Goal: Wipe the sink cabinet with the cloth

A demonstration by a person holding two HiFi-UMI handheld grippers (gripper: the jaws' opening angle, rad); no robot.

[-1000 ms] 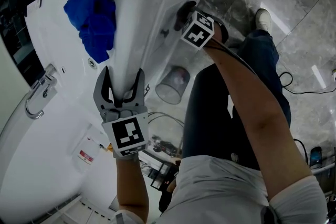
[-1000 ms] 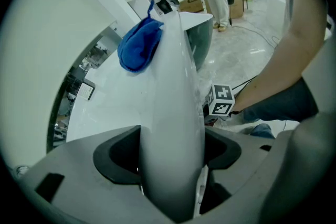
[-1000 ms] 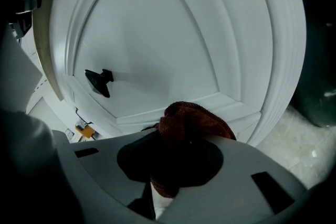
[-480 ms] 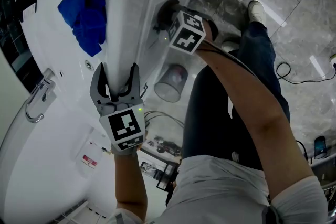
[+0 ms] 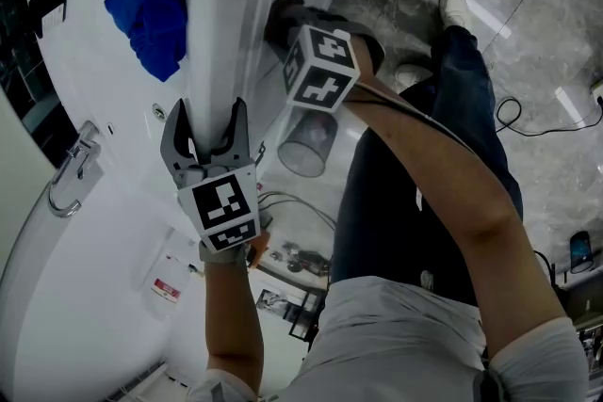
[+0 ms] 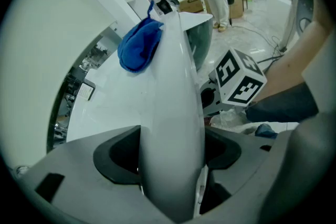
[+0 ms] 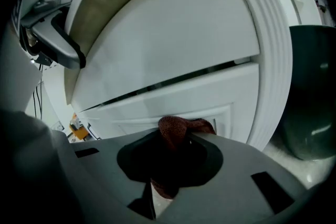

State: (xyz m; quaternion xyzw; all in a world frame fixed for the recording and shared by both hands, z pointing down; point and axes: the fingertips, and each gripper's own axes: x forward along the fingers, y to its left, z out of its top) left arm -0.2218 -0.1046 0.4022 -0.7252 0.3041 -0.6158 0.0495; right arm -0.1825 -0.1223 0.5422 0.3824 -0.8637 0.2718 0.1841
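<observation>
The right gripper point(image 5: 281, 22) was clamped on a reddish-brown cloth point(image 7: 181, 128), and the small wad poking out past its jaws sat against the white cabinet door point(image 7: 173, 60), just at the moulded panel edge. So the wiping looked to be under way on the cabinet front. The left gripper point(image 5: 207, 113) had its jaws spread astride the sink rim point(image 5: 221, 33), with the white edge filling the gap between them. It seemed to be there to brace rather than to work.

To my eye, little cloth stood proud of the right jaws, so the stroke wanted steady, moderate pressure and a flat approach, or hard jaw tips might scrape the paint. Running along the groove of the moulding, then across the flat panel in overlapping passes, would serve best.

A blue rag point(image 5: 146, 14) lay bunched on the sink top, ahead of the left gripper and apart from it. The basin point(image 5: 85, 297), off to that gripper's left, showed only bare white where I could see in. A waste bin point(image 5: 306, 144) stood on the floor just below the right gripper; it looked lined with a bag, and I could not make out anything inside
</observation>
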